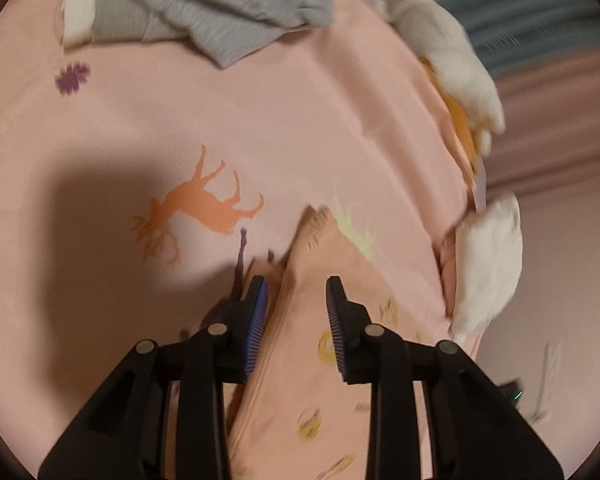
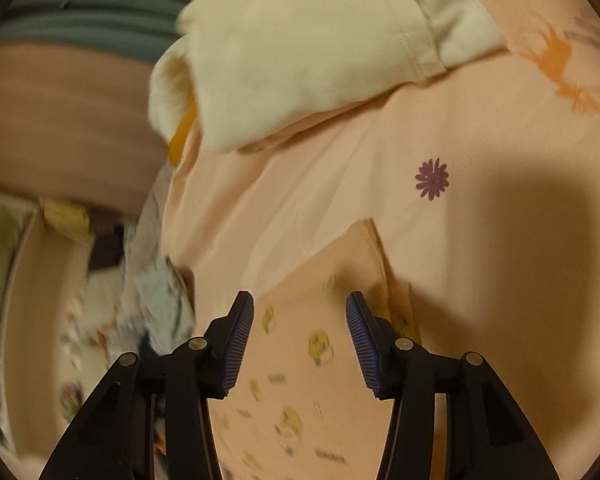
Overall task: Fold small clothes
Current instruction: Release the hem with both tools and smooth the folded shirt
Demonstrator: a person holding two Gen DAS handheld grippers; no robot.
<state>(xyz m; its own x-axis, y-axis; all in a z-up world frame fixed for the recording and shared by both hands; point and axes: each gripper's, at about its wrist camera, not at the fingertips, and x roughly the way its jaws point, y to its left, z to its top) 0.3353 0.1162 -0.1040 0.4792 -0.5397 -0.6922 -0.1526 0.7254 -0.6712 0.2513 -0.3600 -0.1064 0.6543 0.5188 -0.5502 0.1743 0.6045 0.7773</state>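
Spread over pink deer-print bedding (image 1: 300, 128), a soft, light peach garment (image 2: 300, 360) lies between both parted, empty tongs, left (image 1: 297, 320) and right (image 2: 300, 340), best pinched at its far corners.

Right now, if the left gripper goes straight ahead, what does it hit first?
Likely the folded pink garment: its corner lies between the left gripper's open jaws, with the pink sheet beyond. Depth is unclear.

Blurred clothes pile (image 2: 148, 312), contents unclear.

free: pink sheet (image 1: 300, 120) ahead | blocked: grey garment (image 1: 220, 8), white garment (image 2: 300, 60)
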